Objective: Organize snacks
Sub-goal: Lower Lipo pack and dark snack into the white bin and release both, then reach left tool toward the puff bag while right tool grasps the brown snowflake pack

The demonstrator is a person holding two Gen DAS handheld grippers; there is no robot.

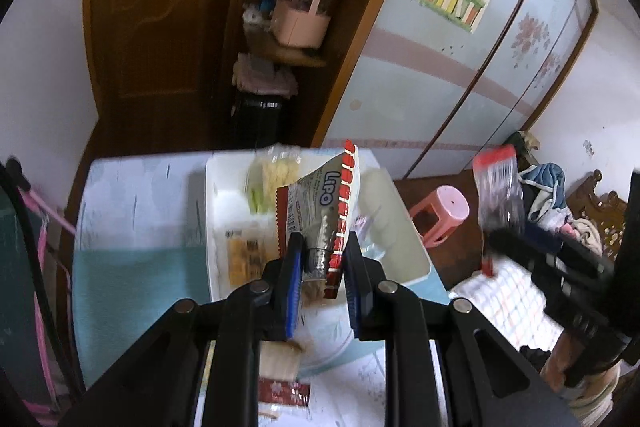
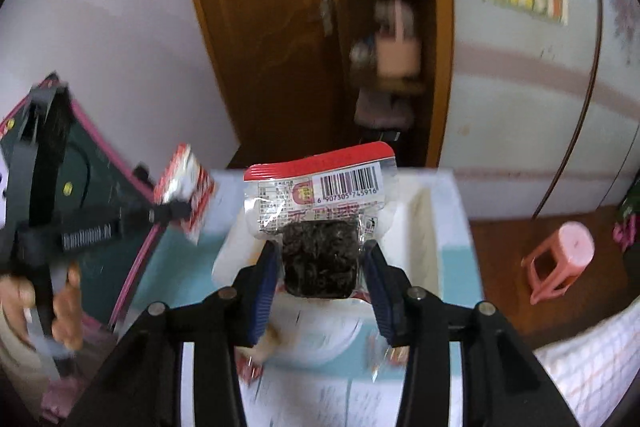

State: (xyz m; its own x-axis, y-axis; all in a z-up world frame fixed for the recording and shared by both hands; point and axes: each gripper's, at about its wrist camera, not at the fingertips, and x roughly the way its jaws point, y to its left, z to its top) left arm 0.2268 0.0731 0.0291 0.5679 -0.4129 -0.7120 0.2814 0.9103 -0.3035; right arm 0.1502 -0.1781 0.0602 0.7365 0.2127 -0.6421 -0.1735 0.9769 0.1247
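Reads "LiPO" in blue on the red-and-silver foil snack packet (image 1: 320,211); shows barcode number "6 907305 745916" on the clear, red-topped dark snack pack (image 2: 320,195).

Between my left jaws stands the Lipo packet (image 1: 320,223); the tray (image 1: 404,227) lies just behind it, the stool (image 1: 444,213) further right.

both grippers (image 1: 320,259) (image 2: 320,267) clamped, raised

Both wrist views face white bin (image 1: 404,227) closely, sharing wardrobe (image 2: 520,99).
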